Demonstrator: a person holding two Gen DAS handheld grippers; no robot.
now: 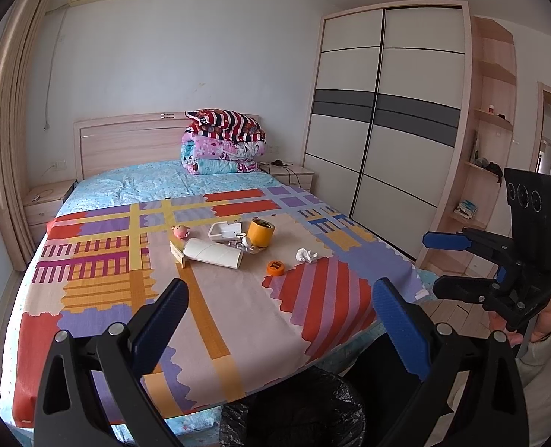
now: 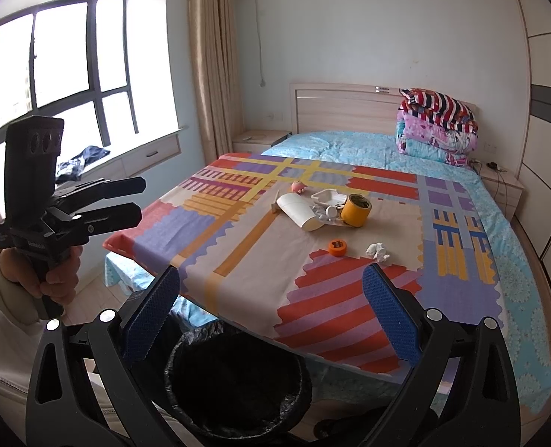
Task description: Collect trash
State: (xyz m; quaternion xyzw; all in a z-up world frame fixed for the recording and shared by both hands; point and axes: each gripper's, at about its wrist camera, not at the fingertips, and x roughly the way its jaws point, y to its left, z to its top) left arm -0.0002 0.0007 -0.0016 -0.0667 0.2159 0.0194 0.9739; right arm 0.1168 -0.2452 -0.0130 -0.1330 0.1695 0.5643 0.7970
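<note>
Clutter [image 1: 234,244] lies mid-bed [image 1: 100,260], wardrobe [image 1: 383,119] beside it.

Crumpled white tissue [image 1: 306,255] on patterned bedspread [image 1: 238,320]

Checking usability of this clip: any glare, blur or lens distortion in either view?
Right wrist view: window blown out white, bed evenly lit and sharp. Left wrist view: no glare, wardrobe edges bowed by fisheye. Both have dark corner vignetting.
</note>
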